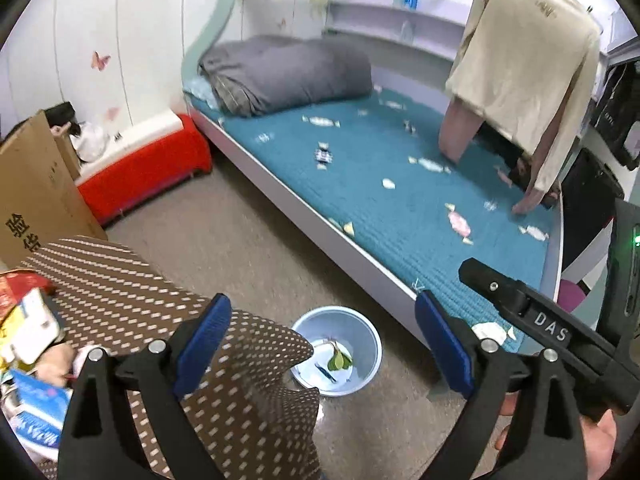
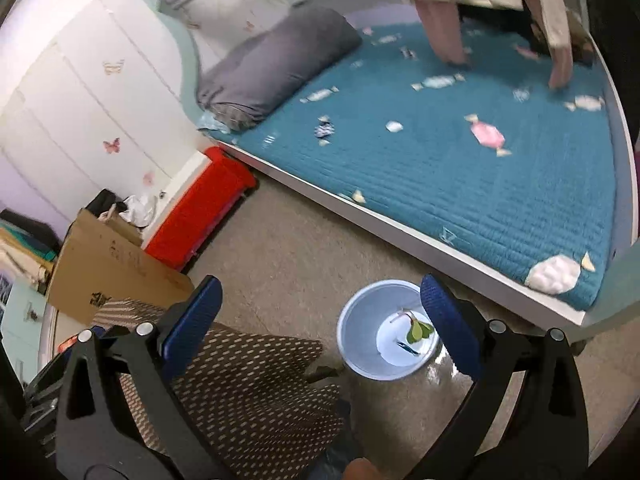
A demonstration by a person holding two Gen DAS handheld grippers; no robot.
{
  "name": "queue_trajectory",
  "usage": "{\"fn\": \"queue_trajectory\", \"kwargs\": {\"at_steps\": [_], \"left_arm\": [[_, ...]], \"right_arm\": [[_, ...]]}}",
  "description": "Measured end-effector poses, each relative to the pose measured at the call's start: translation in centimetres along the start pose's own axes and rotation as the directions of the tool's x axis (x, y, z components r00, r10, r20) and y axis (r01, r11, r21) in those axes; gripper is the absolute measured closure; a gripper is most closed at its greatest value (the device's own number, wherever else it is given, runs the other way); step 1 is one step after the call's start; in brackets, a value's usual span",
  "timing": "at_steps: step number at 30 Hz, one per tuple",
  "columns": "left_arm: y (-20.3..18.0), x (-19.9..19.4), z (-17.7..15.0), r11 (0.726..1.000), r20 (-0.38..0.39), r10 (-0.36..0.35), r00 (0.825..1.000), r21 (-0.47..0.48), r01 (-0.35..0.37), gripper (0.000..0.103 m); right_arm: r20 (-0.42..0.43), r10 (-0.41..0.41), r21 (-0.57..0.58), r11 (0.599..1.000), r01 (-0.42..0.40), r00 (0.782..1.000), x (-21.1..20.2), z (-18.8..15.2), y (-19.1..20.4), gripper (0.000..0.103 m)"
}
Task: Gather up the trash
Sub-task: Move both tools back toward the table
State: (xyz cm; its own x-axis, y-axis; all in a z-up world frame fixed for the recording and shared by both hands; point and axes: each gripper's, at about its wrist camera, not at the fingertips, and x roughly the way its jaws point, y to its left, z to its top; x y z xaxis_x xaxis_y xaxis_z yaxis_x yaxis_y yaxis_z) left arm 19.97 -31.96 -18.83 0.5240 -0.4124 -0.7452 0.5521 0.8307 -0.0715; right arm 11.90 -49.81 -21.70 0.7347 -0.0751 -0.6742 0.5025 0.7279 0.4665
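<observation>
Both angled down over floor; left gripper (image 1: pixel 322 344) and right gripper (image 2: pixel 320 328) jaws wide, empty; bin (image 2: pixel 386 330) below between fingers, wrappers (image 2: pixel 486 134) on bed (image 2: pixel 460 184) beyond

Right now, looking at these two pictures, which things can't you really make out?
- Wrappers on the bed: small and blurred in both views; print unreadable.
- Bin: in the right wrist view, a finger of the right hand-held gripper covers its right rim. Contents: a green leaf; the rest too small to name.
- Chair: in the left wrist view, the left hand-held gripper hides its front.
</observation>
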Motion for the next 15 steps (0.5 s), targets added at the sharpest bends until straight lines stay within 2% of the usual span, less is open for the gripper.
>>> {"fn": "queue_trajectory", "kwargs": {"at_steps": [5,15], "left_arm": [[1.8,-4.7,-0.9,1.0,0.076,0.02,0.997,-0.007,-0.02,0.01],[6.5,-11.7,-3.8,0.996,0.166,0.074,0.983,-0.063,-0.065,0.01]], "right_arm": [[0.039,0.039,-0.077,0.996,-0.036,0.998,-3.6,-0.9,4.0,0.006],[0.091,0.143,-0.234,0.965,-0.119,0.985,-8.9,-2.5,11.3,0.006]]}}
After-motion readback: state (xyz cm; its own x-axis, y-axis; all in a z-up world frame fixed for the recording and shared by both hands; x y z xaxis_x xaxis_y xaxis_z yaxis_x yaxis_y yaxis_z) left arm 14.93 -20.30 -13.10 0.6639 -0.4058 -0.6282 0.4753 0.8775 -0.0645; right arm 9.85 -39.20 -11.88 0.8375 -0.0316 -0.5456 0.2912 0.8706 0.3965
